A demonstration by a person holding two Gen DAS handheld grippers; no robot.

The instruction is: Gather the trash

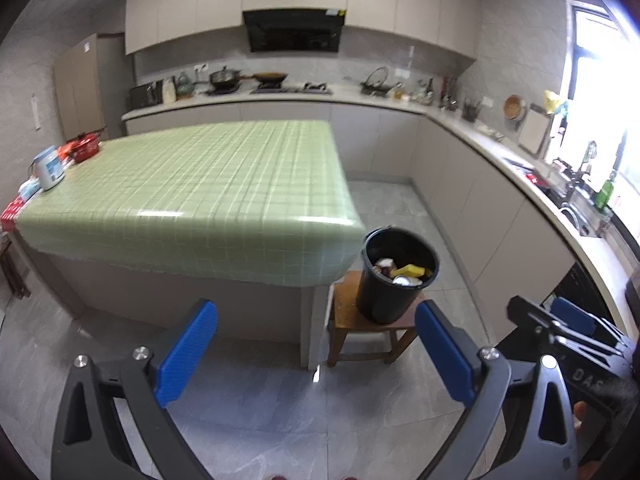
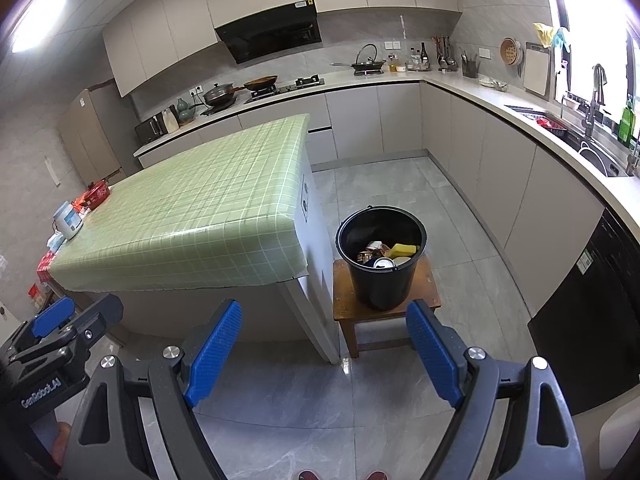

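Both grippers hang out in front of the person, well back from the table, angled down toward the floor. The left gripper stands wide, nothing between its blue pads. The right gripper is the same: jaws spread, empty.

The trash sits in the black bucket, which stands on a small wooden stool just beside the table's near corner. Inside I can make out a yellow piece, what looks like a can top and some wrappers, though the pile is too small and jumbled to sort out with any confidence. The green checked cloth looks bare across its middle; only at the far left edge are a red pot and a white appliance, and those do not read as rubbish.

So the collecting looks close to finished, and the step in hand seems to be a check for leftovers. To do that well, I'd sweep the view along the table's left edge and the floor round the stool before calling it done. If a scrap turns up, approach with one gripper only, keep it wide until the pads straddle the piece, then close, and carry it over the bucket's rim before letting go, clear of the bail handle.
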